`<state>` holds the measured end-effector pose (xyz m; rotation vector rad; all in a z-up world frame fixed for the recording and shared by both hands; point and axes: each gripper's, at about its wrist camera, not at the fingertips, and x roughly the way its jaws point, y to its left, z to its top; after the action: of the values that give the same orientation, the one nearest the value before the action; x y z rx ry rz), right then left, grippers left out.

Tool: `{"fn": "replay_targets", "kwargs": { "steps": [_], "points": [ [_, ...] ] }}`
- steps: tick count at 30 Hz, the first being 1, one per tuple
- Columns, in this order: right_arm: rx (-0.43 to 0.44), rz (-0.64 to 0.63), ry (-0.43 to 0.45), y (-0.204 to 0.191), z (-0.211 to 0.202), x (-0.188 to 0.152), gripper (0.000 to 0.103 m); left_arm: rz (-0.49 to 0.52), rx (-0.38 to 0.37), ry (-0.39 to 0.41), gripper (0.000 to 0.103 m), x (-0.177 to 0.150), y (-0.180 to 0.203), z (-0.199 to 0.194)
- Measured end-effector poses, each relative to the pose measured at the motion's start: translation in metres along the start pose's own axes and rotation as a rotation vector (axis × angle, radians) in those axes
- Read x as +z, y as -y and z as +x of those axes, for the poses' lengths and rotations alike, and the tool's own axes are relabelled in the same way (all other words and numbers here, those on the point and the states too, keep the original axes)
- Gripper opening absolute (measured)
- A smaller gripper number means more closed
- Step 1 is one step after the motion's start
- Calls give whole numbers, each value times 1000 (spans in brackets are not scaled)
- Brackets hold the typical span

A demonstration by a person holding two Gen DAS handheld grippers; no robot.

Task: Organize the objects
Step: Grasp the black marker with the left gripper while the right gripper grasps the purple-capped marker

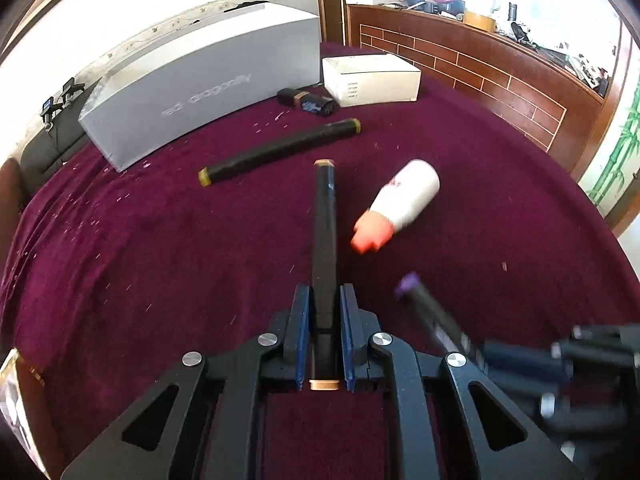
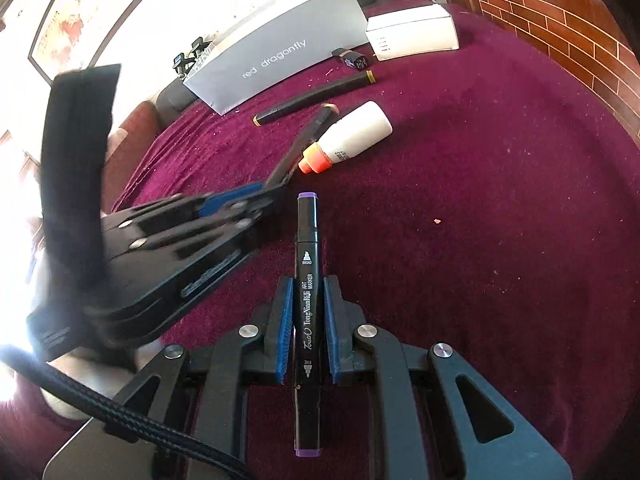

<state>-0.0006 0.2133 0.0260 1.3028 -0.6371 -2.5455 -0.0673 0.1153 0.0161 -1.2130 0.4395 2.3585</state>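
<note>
Left tongs point(image 1: 324, 300) clenched on a black marker with a tan cap point(image 1: 325, 224); right tongs point(image 2: 306, 308) clenched on a black marker with a purple cap point(image 2: 307, 280). Each marker lying lengthwise between its jaws, pointing straight ahead toward the far grey box point(image 1: 200, 92). Both tongs side by side, left slightly nearer the white bottle point(image 2: 356, 134) and a third marker point(image 2: 316, 96) resting crosswise beyond. Underneath, a maroon cloth point(image 2: 480, 200); behind, a brick-patterned wooden wall point(image 1: 480, 68).

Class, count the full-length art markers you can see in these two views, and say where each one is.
3. An orange-capped marker is clamped in the left tongs, a purple-capped marker in the right tongs, and a yellow-banded marker lies on the maroon cloth.
</note>
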Motion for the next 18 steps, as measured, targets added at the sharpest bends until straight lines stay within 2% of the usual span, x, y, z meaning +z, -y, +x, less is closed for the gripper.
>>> {"fn": "replay_targets", "kwargs": {
  "steps": [4,7,12,13,15,18],
  "points": [
    [-9,-9,2,0,-1,0,11,-60,-12,-47,11,-26,-21,-15],
    [-17,-16,5,0,-2,-1,11,-74,-13,-38,11,-37,-26,-22],
    [-29,-29,14,-1,-1,-4,13,-49,70,18,17,-29,-13,-15],
    [-42,-40,15,-2,0,-3,13,-44,95,36,23,-28,-11,-14],
    [-89,-78,18,-10,3,-5,14,-43,132,64,29,-31,-9,-14],
    [-191,-155,18,-27,7,-8,16,-60,84,41,28,-34,-19,-17]
  ]
}}
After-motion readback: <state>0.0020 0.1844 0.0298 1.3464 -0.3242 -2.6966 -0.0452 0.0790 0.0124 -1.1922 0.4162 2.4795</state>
